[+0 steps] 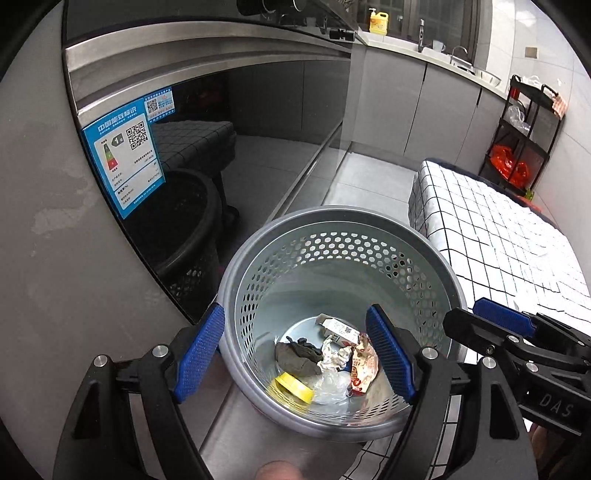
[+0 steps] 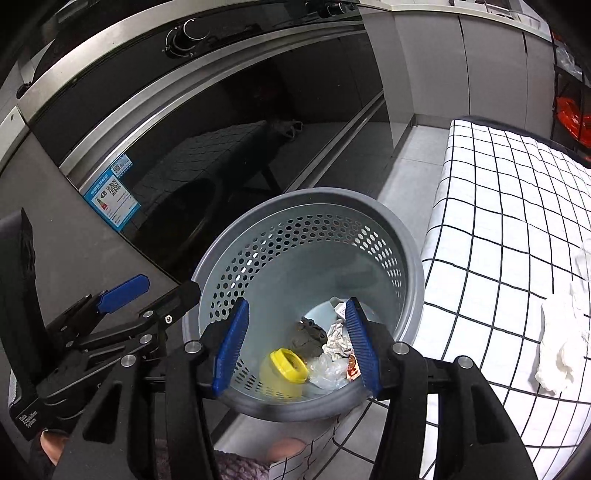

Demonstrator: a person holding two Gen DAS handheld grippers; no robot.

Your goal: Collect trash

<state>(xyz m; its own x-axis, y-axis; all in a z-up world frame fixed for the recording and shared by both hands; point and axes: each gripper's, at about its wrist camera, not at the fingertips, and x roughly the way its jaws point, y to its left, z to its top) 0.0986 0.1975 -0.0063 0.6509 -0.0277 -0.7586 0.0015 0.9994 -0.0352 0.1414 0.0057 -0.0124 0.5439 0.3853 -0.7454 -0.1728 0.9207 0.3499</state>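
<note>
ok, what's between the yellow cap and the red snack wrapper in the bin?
Crumpled clear plastic lies between the yellow cap and the red snack wrapper, on the bin floor. Both wrist views show it.

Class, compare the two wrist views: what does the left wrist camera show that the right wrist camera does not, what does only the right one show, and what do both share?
Only the left wrist view shows the yellow detergent bottle and the faucet on the far counter.

Only the right wrist view shows the stove knob and the white crumpled tissue on the checked tablecloth.

Both show the grey perforated bin, holding a yellow-capped bottle and a grey glove, the blue energy label, and both open, empty tongs.
</note>
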